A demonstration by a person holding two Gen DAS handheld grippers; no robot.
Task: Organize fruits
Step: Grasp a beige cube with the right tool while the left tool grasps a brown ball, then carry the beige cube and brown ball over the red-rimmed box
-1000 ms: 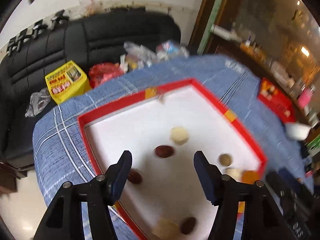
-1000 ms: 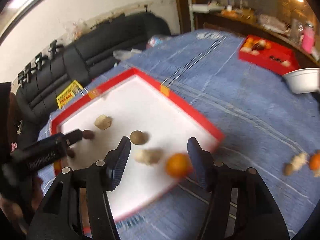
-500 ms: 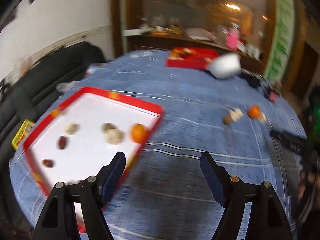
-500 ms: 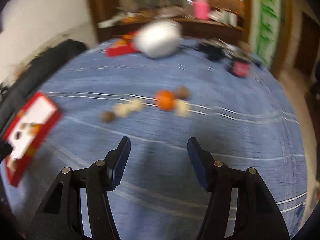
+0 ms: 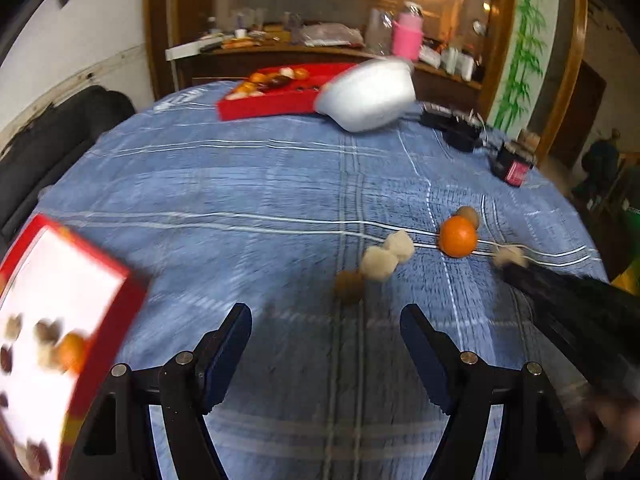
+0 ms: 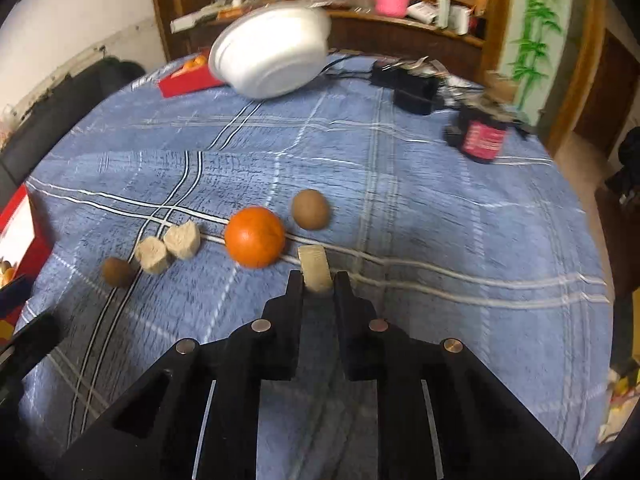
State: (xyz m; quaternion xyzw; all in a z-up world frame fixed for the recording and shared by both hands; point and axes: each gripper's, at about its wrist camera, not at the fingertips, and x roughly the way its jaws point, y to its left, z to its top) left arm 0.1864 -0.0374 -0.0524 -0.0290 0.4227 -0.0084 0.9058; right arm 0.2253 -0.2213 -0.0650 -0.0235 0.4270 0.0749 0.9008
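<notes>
Loose fruits lie in a row on the blue checked tablecloth (image 6: 400, 184): an orange (image 6: 254, 237), a brown round fruit (image 6: 311, 209), two beige chunks (image 6: 182, 240), and a small brown fruit (image 6: 117, 271). My right gripper (image 6: 317, 282) is shut on a beige chunk (image 6: 315, 266) just right of the orange. My left gripper (image 5: 326, 340) is open and empty above the cloth, short of the small brown fruit (image 5: 349, 286). The orange (image 5: 457, 236) shows to its right. A red-rimmed white tray (image 5: 100, 312) with several fruits lies at the left.
A white bowl (image 6: 270, 58) and a red box of fruits (image 5: 272, 98) stand at the far side. Black and red devices with cables (image 6: 478, 136) lie at the far right. A black sofa (image 5: 60, 128) stands beyond the table's left edge.
Both grippers swung from the tray to the loose fruits. My right gripper came down and shut on the beige chunk beside the orange. My left gripper stayed open.
</notes>
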